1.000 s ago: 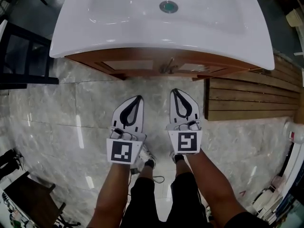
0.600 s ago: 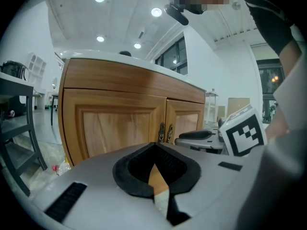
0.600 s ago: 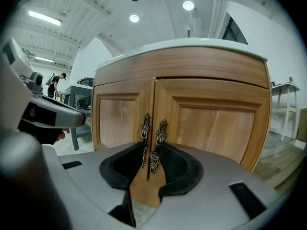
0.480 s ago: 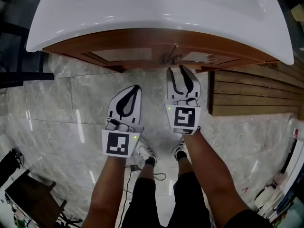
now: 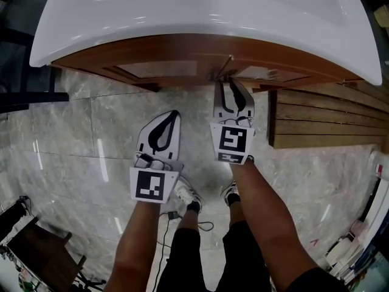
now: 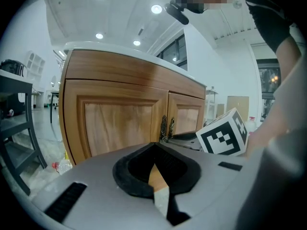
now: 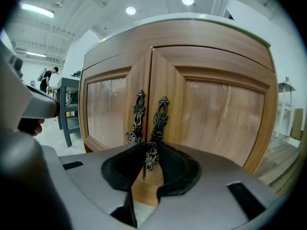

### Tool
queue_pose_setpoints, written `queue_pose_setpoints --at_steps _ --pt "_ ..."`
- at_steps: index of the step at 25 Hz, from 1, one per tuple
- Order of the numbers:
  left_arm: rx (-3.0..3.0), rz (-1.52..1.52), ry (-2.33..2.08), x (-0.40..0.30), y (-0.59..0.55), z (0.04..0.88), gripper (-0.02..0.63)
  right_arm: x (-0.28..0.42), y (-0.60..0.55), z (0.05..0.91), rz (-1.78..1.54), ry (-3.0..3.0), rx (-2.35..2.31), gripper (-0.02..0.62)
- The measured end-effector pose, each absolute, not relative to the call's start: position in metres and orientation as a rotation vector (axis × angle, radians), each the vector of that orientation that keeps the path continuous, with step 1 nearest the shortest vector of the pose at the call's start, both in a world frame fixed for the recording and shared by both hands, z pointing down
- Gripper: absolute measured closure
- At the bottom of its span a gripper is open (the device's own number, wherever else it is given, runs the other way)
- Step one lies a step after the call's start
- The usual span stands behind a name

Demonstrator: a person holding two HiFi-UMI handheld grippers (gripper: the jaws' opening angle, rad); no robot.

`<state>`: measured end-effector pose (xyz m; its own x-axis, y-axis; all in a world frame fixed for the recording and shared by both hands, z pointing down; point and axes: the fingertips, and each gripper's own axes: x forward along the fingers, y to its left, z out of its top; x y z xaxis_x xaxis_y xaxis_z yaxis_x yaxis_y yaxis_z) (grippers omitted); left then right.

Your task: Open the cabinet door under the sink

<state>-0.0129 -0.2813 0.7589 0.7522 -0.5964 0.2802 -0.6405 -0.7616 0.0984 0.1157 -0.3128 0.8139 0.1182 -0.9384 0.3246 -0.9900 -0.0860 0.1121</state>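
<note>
1. Grip: right gripper (image 7: pixel 149 151) jaws have just been closing and now clamp the lower end of the right door handle (image 7: pixel 158 119).
2. Right cabinet door (image 7: pixel 216 109): closed, directly ahead of that gripper, under the sink (image 5: pixel 182 17).
3. Left door handle (image 7: pixel 138 111): just left of those jaws, untouched.
4. Left gripper (image 5: pixel 172 114): jaws together, nothing between them; cabinet ahead of it, apart.
</note>
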Motion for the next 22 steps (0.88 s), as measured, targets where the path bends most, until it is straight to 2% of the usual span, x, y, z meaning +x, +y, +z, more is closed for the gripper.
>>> queue_pose_setpoints --at_steps 22 --pt "2.775 0.348 -0.949 -0.025 -0.232 0.766 0.584 0.103 -0.25 0.815 0.335 -2.032 2.005 0.502"
